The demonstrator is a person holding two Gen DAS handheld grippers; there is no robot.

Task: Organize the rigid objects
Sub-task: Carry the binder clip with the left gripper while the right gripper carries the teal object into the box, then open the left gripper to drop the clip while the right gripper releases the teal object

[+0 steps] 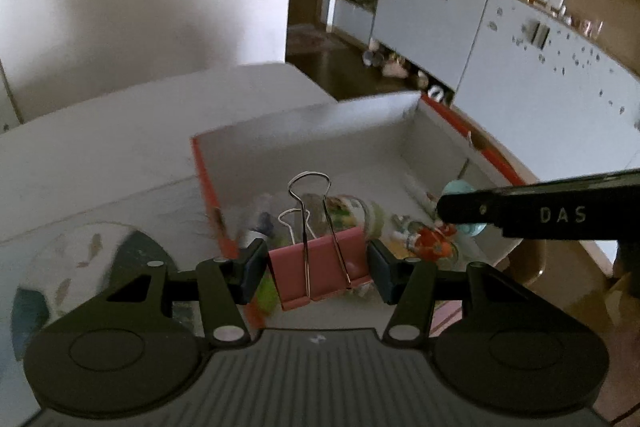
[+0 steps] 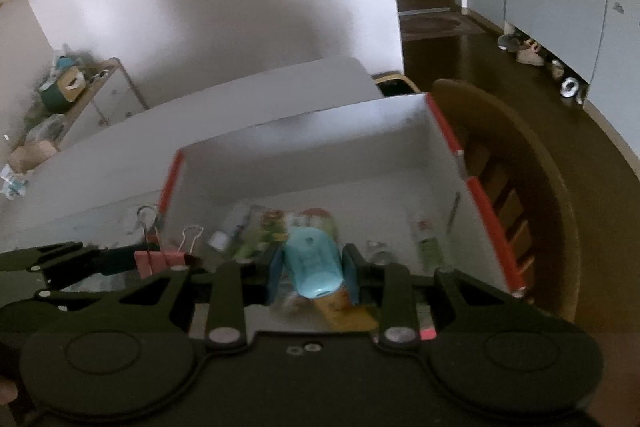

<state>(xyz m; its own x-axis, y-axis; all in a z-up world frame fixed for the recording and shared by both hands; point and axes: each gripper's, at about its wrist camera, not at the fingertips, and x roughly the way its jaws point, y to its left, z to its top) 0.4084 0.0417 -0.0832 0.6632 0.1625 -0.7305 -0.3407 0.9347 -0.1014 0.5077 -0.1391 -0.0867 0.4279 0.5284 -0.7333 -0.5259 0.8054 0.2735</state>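
While your left gripper (image 1: 316, 263) pinches the pink binder clip (image 1: 320, 267) over the box (image 1: 304, 123), your right gripper (image 2: 312, 271) clamps a light-blue plastic piece (image 2: 314, 263) above the box's clutter.

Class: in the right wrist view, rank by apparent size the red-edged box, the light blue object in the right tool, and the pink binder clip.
1. red-edged box
2. light blue object, though nearness enlarges it
3. pink binder clip

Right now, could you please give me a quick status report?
Left gripper shut on pink binder clip. Right gripper shut on light blue plastic piece. Both over box; nothing blocking.
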